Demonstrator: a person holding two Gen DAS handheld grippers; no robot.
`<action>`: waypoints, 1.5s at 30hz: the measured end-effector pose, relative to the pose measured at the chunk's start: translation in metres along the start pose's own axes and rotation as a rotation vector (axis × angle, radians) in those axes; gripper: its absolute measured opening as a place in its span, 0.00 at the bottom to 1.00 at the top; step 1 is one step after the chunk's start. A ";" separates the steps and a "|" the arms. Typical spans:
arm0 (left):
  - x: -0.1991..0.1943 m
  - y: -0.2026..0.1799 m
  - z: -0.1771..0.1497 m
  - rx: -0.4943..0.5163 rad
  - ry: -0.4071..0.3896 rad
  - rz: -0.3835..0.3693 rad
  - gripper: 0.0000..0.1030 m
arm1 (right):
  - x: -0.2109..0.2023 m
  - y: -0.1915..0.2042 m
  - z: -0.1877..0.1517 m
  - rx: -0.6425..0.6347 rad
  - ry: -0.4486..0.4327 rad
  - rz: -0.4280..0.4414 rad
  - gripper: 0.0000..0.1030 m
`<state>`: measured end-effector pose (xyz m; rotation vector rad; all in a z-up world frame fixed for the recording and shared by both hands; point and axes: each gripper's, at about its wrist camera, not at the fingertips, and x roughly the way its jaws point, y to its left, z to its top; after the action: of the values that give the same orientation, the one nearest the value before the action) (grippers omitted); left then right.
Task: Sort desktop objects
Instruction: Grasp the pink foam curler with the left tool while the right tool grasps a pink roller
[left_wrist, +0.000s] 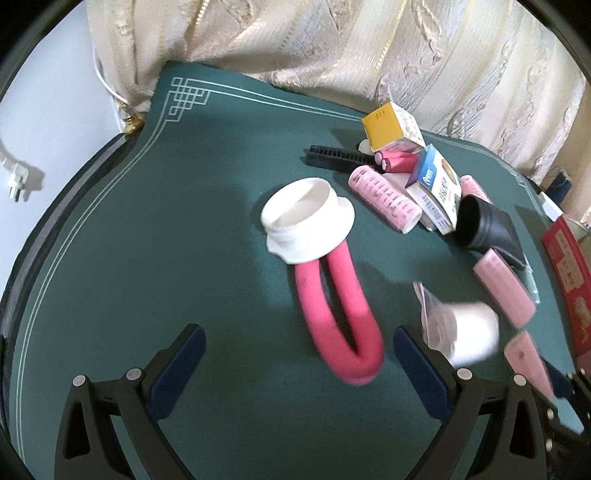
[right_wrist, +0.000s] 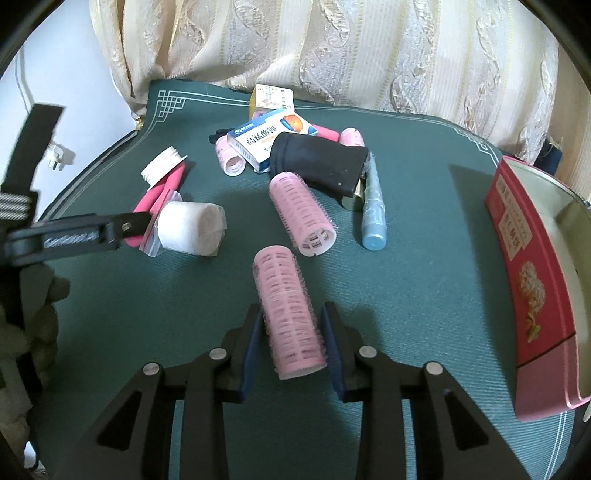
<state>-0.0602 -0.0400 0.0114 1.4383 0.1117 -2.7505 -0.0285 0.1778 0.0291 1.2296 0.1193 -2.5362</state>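
Note:
My right gripper (right_wrist: 291, 314) is shut on a pink hair roller (right_wrist: 288, 317), held just above the green mat (right_wrist: 424, 295). My left gripper (left_wrist: 299, 336) is open over the mat, around the bend of a pink foam curler (left_wrist: 343, 321) without gripping it. A white roll in a clear bag (left_wrist: 465, 332) lies against its right finger (left_wrist: 417, 354); the roll also shows in the right wrist view (right_wrist: 192, 229). A white cap (left_wrist: 306, 218) rests on the curler's far ends. A second pink roller (right_wrist: 301, 214) lies ahead of my right gripper.
A pile at the back holds medicine boxes (right_wrist: 266, 142), a black nozzle (right_wrist: 317, 162), a black comb (left_wrist: 340, 157), more pink rollers (left_wrist: 384, 197) and a blue tube (right_wrist: 373, 210). An open red box (right_wrist: 532, 280) stands at the right edge. Curtains hang behind.

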 end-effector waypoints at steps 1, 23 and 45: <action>0.004 -0.002 0.003 0.004 0.004 0.000 0.92 | 0.000 0.000 0.000 0.001 0.000 0.001 0.34; -0.036 -0.006 -0.007 0.019 -0.103 -0.033 0.36 | -0.004 -0.019 -0.001 0.102 -0.032 0.076 0.27; -0.032 -0.021 -0.042 0.147 -0.049 0.027 0.79 | -0.008 -0.025 -0.002 0.140 -0.047 0.121 0.27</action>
<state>-0.0093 -0.0162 0.0147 1.3903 -0.1135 -2.8227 -0.0307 0.2041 0.0325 1.1873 -0.1419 -2.5013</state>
